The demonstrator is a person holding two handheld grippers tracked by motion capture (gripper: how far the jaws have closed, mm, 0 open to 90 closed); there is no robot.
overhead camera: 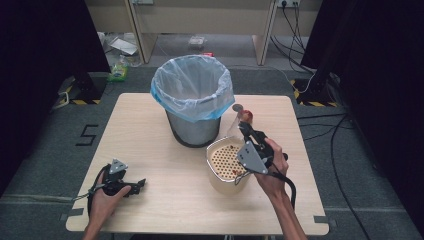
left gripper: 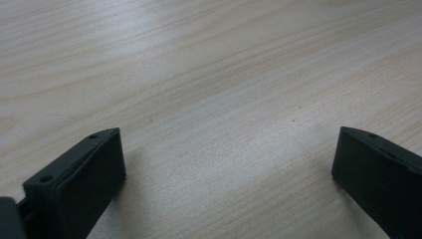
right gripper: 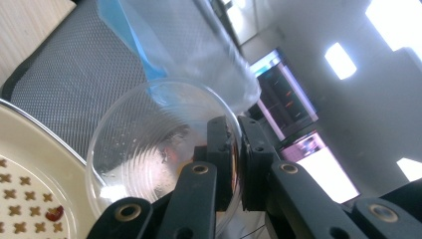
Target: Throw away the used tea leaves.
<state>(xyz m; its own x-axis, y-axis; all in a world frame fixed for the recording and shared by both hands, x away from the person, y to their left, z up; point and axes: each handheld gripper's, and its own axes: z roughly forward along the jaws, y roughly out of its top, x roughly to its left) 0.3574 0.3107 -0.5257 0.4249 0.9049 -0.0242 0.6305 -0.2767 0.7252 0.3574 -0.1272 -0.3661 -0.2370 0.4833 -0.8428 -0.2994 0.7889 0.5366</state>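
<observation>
Your right gripper (overhead camera: 246,125) is pinching the rim of a clear plastic cup (right gripper: 159,149): in the right gripper view the jaws are pressed together on the cup's wall, one inside and one outside. The cup is lifted off the table and lies tipped on its side, its open mouth facing the camera. In the high view it sits at the tip of the gripper, between the bin and the strainer bowl, with something reddish (overhead camera: 247,116) on it; the view is too small to say what that is.

Just below the cup is a cream strainer bowl (overhead camera: 216,172) with a perforated insert. A few red bits (right gripper: 53,213) lie on the cross-shaped holes. The bowl stands on the wooden table (overhead camera: 165,200), just beside a grey mesh waste bin (overhead camera: 194,131) lined with a pale blue plastic bag (overhead camera: 192,90). The bin rises close behind the cup in the right gripper view.

Your left gripper (overhead camera: 131,186) rests low at the near left of the table, well apart from the bowl. Its jaws are spread wide with bare tabletop between them.
</observation>
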